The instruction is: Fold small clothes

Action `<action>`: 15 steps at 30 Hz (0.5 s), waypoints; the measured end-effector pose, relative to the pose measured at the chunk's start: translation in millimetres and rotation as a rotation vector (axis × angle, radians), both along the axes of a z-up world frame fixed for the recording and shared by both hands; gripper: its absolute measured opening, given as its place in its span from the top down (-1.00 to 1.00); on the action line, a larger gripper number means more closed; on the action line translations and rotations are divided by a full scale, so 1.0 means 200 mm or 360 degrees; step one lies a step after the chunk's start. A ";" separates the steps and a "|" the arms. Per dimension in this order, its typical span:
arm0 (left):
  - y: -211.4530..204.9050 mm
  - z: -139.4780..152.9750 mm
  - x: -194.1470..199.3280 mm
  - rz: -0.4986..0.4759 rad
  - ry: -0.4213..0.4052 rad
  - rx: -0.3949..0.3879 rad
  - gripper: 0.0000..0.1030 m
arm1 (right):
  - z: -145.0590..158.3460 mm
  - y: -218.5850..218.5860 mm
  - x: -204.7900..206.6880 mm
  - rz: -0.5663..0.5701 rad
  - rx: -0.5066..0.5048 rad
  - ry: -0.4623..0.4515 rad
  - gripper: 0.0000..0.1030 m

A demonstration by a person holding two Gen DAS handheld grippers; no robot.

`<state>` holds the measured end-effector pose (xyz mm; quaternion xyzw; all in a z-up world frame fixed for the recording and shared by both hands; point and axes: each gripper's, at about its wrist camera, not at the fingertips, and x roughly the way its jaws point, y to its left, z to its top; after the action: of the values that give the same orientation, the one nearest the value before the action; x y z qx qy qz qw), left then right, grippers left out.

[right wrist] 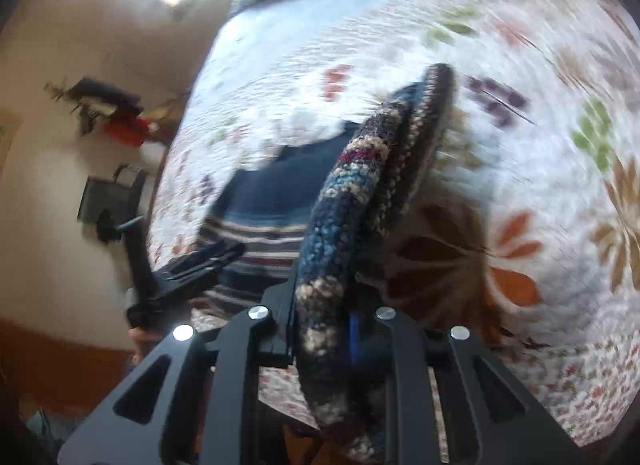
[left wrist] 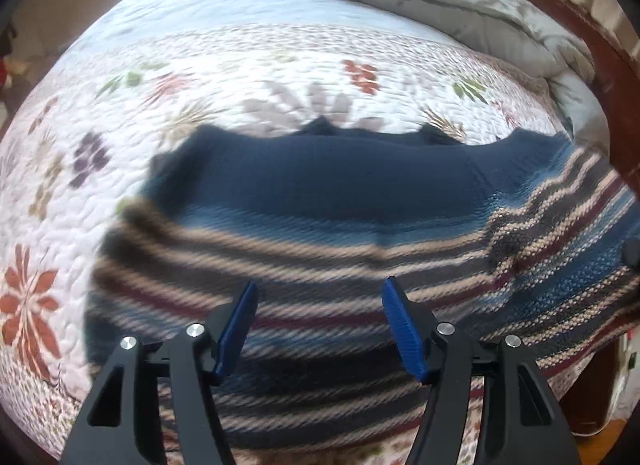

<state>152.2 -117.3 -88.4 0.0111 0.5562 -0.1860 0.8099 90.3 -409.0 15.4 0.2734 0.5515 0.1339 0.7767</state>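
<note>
Across the near edge of the quilted bed point(left wrist: 248, 77) the striped sweater point(left wrist: 320, 201) lies spread flat, body unfolded. My left gripper point(left wrist: 318, 325) hovers over its striped half with fingers apart, holding nothing. My right gripper point(right wrist: 324, 329) is clamped on a lifted sleeve point(right wrist: 360, 193). I judge folding barely begun: sleeves and body remain.

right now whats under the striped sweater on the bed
The striped sweater lies on the floral quilt, which shows all around it. Whatever lies beneath its middle is covered. One sleeve is lifted, pinched in the right gripper.
</note>
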 end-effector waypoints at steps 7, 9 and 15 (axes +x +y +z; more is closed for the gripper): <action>0.24 0.02 0.00 0.0095 0.0030 -0.0083 -0.28 | 0.04 0.47 0.16 0.0274 -0.0107 -0.0048 0.65; 0.28 0.02 0.01 0.0121 0.0035 -0.0092 -0.28 | -0.01 0.60 0.20 0.0340 -0.0159 -0.0012 0.65; 0.33 0.05 0.05 0.0139 0.0019 -0.0107 -0.30 | -0.24 0.82 0.26 0.0457 -0.0239 0.0116 0.65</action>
<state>162.0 -50.4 -78.1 -0.0414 0.5543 -0.1692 0.8139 142.1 -244.7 -32.8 0.1377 0.6212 0.1919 0.7472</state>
